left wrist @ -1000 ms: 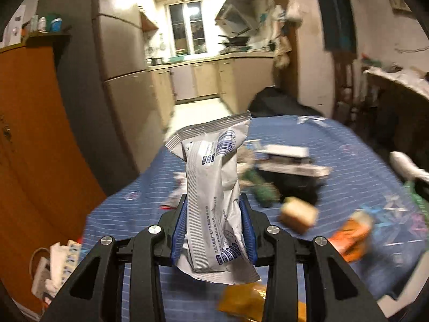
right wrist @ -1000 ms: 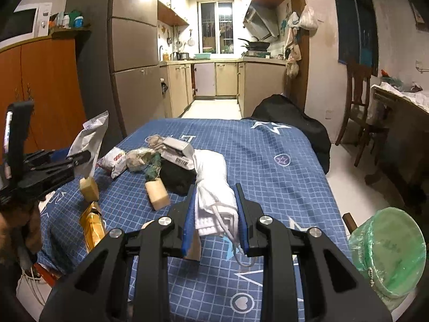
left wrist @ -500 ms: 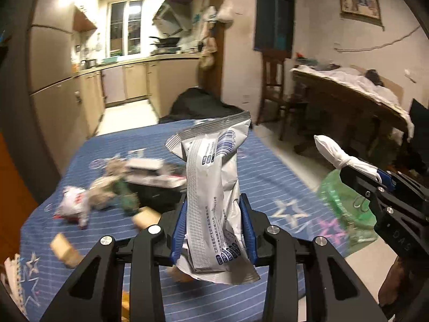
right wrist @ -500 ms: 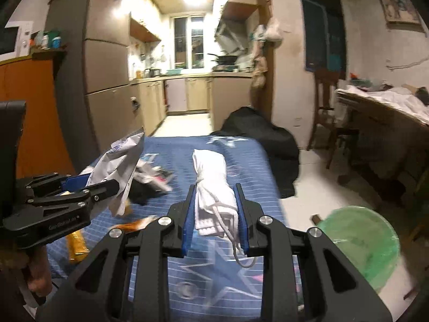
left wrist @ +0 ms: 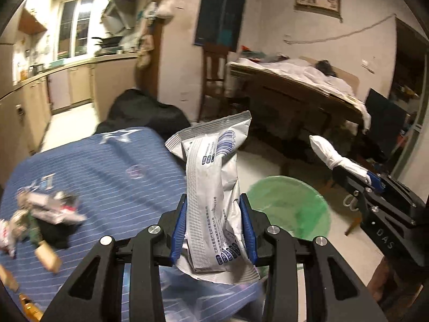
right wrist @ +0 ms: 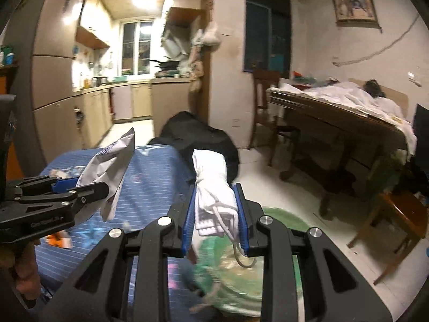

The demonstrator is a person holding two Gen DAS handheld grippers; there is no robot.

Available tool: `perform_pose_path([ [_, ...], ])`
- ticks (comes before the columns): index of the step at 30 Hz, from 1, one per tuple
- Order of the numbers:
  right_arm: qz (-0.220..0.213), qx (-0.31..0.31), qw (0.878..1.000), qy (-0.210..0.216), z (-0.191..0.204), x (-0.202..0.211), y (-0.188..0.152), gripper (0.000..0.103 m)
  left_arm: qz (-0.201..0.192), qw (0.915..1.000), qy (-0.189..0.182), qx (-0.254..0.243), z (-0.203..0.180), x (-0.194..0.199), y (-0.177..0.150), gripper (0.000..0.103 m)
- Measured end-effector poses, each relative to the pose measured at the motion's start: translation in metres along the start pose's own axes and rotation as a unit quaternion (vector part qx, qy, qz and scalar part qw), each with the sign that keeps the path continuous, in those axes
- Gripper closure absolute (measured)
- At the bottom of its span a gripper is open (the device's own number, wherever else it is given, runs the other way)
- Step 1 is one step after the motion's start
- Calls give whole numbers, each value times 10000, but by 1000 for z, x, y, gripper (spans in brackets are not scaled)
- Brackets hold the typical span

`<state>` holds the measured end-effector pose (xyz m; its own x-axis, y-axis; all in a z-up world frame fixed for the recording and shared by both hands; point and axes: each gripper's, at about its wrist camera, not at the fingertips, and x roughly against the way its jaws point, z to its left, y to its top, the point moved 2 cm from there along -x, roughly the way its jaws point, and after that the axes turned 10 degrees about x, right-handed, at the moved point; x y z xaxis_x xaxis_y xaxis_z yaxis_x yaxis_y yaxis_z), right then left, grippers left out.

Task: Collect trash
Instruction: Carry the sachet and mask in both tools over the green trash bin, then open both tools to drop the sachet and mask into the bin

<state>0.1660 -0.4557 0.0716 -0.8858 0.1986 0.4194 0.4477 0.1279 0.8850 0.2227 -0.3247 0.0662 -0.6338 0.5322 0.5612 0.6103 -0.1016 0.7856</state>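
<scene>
My left gripper is shut on a silver snack wrapper and holds it upright over the right edge of the blue table, near a bin with a green bag on the floor. The wrapper also shows in the right wrist view. My right gripper is shut on a white rolled cloth with a cord, held just above the green bin. The right gripper shows at the right of the left wrist view.
More trash lies on the blue tablecloth at the left: a pile of wrappers and a dark item, tan blocks. A black bag sits on the floor behind the table. A wooden table and a chair stand to the right.
Both grippers have swung right, away from the trash pile and over the table's right edge toward the green bin. Each keeps its hold on its item.
</scene>
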Motion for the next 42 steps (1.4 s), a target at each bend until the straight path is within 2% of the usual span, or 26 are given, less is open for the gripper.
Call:
perform_pose_path([
  [5,340,-168,9988,-294,-43,-13,-15,77,268,9988,-358,-197,-51,-41,7,65],
  [8,638,-269,9970,-342,-62,-25,-28,77,637,9961,-554,-254,-81,-78,8,65],
  [11,992,-357,9939,-312,-77,-43,-40,77,977,9931,-602,-244,-98,-117,5,65],
  [14,1315,-438,9901,-235,-88,-57,-54,77,1317,9890,-645,-215,-104,-150,1,65],
  [23,2082,-698,9756,67,-106,-100,-80,77,2134,9757,-446,-223,-116,-242,-25,64],
  [28,2370,-765,9684,151,-113,-120,-96,77,2321,9719,-285,-255,-110,-269,-46,64],
  [34,2417,-832,9666,184,-121,-127,-104,76,2387,9707,-196,-199,-97,-283,-54,63],
  [36,2402,-844,9669,186,-122,-128,-104,76,2382,9708,-188,-207,-91,-281,-55,59],
  [38,2356,-852,9680,169,-123,-126,-102,76,2360,9713,-156,-238,-90,-278,-54,50],
  [42,2227,-891,9707,116,-124,-122,-98,60,2333,9721,-76,-245,-88,-273,-52,41],
])
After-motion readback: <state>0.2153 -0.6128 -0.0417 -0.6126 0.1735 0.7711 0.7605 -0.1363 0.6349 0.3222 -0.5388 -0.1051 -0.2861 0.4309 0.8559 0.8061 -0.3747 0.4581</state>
